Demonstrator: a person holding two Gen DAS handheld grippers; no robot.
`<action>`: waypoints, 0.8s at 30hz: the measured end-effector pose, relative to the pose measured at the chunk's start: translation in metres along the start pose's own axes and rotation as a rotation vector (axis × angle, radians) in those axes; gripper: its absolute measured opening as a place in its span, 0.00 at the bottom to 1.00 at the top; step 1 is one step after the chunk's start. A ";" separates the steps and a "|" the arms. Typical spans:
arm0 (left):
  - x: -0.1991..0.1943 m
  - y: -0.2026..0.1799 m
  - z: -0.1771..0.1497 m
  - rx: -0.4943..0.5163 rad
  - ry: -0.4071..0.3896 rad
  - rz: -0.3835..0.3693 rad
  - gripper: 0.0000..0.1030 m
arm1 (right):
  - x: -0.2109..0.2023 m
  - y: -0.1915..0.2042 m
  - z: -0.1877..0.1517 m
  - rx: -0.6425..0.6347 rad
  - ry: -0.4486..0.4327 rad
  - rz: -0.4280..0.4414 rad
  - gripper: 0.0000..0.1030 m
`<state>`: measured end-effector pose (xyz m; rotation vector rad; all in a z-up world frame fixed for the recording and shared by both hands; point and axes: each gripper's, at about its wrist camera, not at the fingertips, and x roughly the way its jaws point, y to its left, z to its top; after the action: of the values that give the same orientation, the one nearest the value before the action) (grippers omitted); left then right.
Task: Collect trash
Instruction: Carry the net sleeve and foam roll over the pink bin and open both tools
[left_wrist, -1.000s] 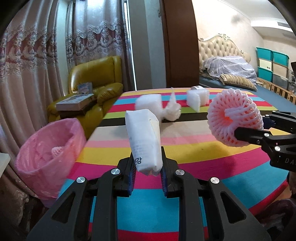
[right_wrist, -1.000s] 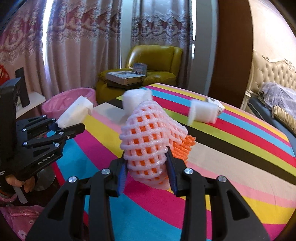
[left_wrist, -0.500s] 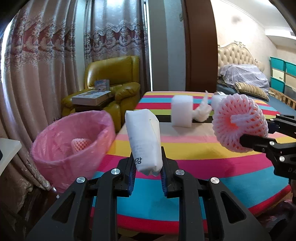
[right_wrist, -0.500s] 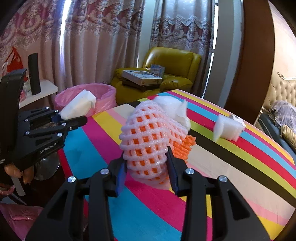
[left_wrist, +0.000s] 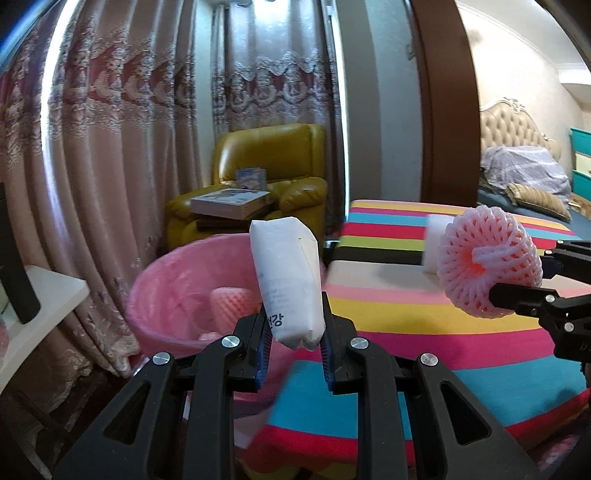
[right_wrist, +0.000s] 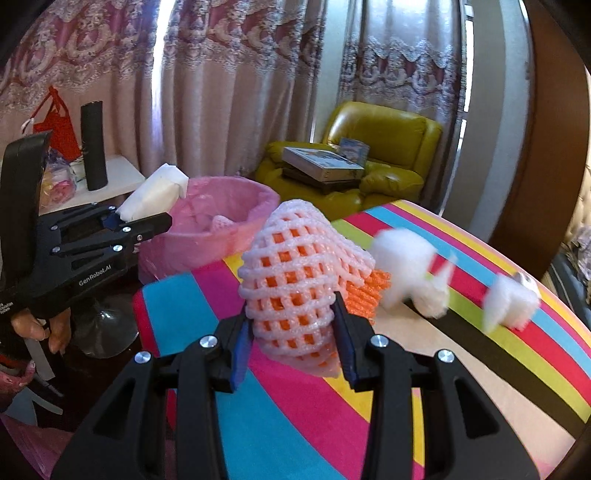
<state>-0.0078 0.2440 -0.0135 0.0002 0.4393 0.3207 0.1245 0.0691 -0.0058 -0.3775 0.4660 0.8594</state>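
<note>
We've got both hands loaded: the left gripper (left_wrist: 293, 334) is clamped tight on the lower end of a white paper packet (left_wrist: 286, 277), which stands up between the pads and leans a little, right in front of the pink-lined bin (left_wrist: 177, 280). It looks light and soft, crushable rather than breakable, so a pinch low on its body seems enough; the smooth wrapper could slide if the squeeze eases. Over on the other side, the right gripper (right_wrist: 293, 338) squeezes a pink foam fruit net (right_wrist: 295, 280) with an orange net (right_wrist: 373, 291) tucked behind it. We judge those featherweight and springy, likely to puff back and cling to the pads on release. The bin sits beside the near corner of the striped table (right_wrist: 461, 369), with one foam net (left_wrist: 232, 302) already inside. More white foam scraps (right_wrist: 413, 280) lie on the table, blurred, well apart from the bin. Watch the surroundings: the curtain (left_wrist: 92, 184) hangs just behind the bin, a white side shelf (right_wrist: 110, 173) with a dark cylinder (right_wrist: 93, 146) stands near it, and the two grippers ride close together, so they could bump over the opening.
</note>
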 end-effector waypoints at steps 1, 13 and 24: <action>0.000 0.005 -0.001 -0.003 -0.001 0.007 0.20 | 0.003 0.003 0.004 -0.006 0.000 0.006 0.37; 0.024 0.071 0.013 -0.021 0.064 0.013 0.20 | 0.050 0.042 0.076 -0.055 -0.039 0.115 0.41; 0.076 0.124 0.043 -0.092 0.115 0.008 0.57 | 0.124 0.044 0.142 0.049 -0.041 0.222 0.78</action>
<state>0.0375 0.3883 0.0022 -0.1069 0.5387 0.3493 0.1934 0.2443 0.0407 -0.2656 0.4960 1.0666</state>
